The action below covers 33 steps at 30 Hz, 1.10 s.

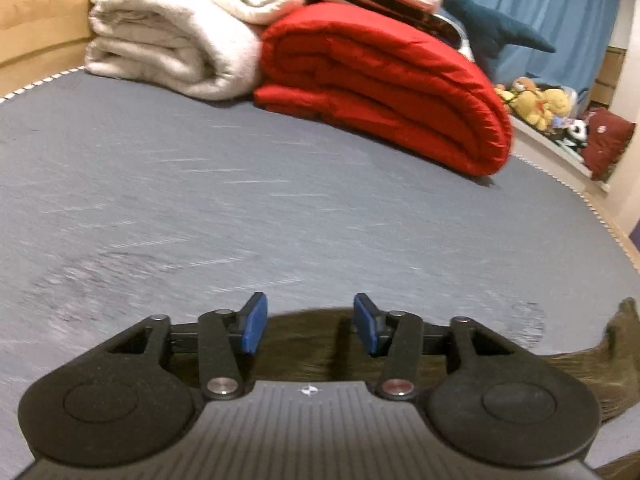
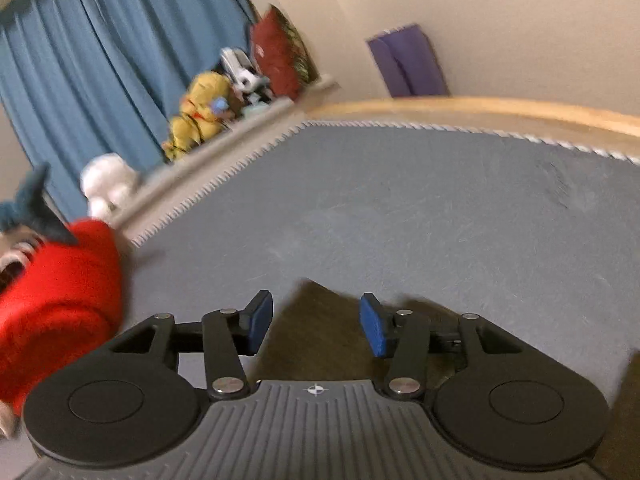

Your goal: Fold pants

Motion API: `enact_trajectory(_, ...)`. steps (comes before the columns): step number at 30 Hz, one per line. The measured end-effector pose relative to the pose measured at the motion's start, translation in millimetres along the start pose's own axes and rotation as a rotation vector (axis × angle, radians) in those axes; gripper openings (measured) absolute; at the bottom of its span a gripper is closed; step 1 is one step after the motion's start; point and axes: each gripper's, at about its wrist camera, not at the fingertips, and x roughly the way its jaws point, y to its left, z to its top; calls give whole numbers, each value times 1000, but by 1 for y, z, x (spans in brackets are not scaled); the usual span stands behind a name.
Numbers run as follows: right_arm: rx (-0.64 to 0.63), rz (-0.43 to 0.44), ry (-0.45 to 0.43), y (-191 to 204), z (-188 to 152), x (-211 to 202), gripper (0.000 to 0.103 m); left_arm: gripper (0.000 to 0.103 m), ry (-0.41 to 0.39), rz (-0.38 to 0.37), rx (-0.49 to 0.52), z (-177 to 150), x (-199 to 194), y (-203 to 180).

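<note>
Dark olive-brown fabric pants (image 1: 304,344) spread flat on the grey mattress of the bed (image 1: 280,200), lying directly under and just ahead of both grippers. Seen through the left wrist view: left gripper (image 1: 307,326) with its blue pads apart, nothing pressed between them, the pants' curved far edge just beyond the fingertips. Cloth running from there toward the right side of that view, up to a raised, slightly curled end (image 1: 624,320); so, by judgement, the long axis of the pants across the grippers, not along them.

Seen through the right wrist view: right gripper (image 2: 316,326) also standing apart, holding nothing, with a pointed corner of the pants (image 2: 316,300) between and a little beyond its pads. Not touching the pads, as far as visible.

Relative to the pants: folded red quilted blanket (image 1: 384,92) well apart at the far side of the bed, rolled cream-white fleece blanket (image 1: 176,28) beside the red one, to its left.

Only in the left view: the long stretch of cloth and its curled end. Only in the right view: the sharp corner, probably the better place to pinch. Both hands about equally near to the pants; the right nearer to that corner. Much blur in both pictures, so the exact layers of the fold impossible to tell.
</note>
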Motion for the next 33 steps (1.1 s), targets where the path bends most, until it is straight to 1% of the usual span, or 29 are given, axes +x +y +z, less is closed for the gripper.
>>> enact_trajectory(3,68,-83,71,-48,-17,16,52,64,1,46,-26,0,-3,32)
enact_trajectory(4,90,-94,101,-57,-22,25,53,67,8,63,-41,1,-5,43)
enact_trajectory(6,130,-75,164,-70,-29,45,53,74,4,118,-76,5,-7,62)
enact_trajectory(8,72,-74,128,-59,-36,51,53,75,17,155,-105,6,-11,79)
enact_trajectory(9,37,-61,132,-51,-39,56,53,76,40,175,-117,7,-11,87)
enact_trajectory(10,41,-71,123,-45,-43,61,53,76,68,197,-132,6,-10,94)
enact_trajectory(11,17,-62,129,-38,-48,65,53,77,88,196,-147,4,-9,99)
enact_trajectory(12,-26,-75,126,-30,-49,68,44,77,107,184,-156,2,-8,102)
enact_trajectory(13,-69,-105,127,-24,-50,71,17,77,129,174,-159,-1,-6,104)
enact_trajectory(14,-72,-126,128,-24,-50,69,12,78,133,176,-151,-4,-6,104)
enact_trajectory(15,-29,-123,114,-28,-49,65,10,78,120,183,-133,-5,-8,102)
enact_trajectory(16,12,-147,74,-32,-46,53,8,78,108,192,-116,-5,-10,100)
enact_trajectory(18,47,-206,-52,-31,-42,18,8,78,74,213,-87,-3,-16,92)
enact_trajectory(19,39,-265,-114,-27,-42,-4,8,78,46,216,-58,-1,-20,85)
enact_trajectory(20,35,-317,-139,-27,-44,-18,8,78,25,217,-28,1,-23,78)
enact_trajectory(21,35,-348,-113,-30,-47,-25,8,78,3,217,8,2,-26,70)
enact_trajectory(23,5,-367,73,-44,-52,-14,11,80,-32,206,77,3,-30,52)
enact_trajectory(24,11,-398,126,-56,-54,-10,13,82,-34,195,98,2,-30,45)
enact_trajectory(25,14,-434,118,-64,-54,-13,13,82,-29,181,107,2,-30,39)
enact_trajectory(26,11,-460,77,-70,-52,-19,17,82,-23,171,105,0,-29,35)
enact_trajectory(27,1,-469,28,-72,-48,-27,24,82,-20,165,100,-1,-28,34)
enact_trajectory(28,-14,-449,-21,-70,-44,-34,34,82,-19,166,97,-1,-26,33)
enact_trajectory(29,-37,-414,-57,-68,-40,-37,38,82,-16,171,89,-1,-25,34)
enact_trajectory(30,-77,-370,-77,-64,-34,-38,45,82,-10,175,72,-1,-24,37)
enact_trajectory(31,-131,-311,-75,-55,-29,-31,51,82,-6,179,52,0,-21,42)
enact_trajectory(33,-210,-182,-28,-36,-18,-8,57,82,11,187,-1,1,-16,55)
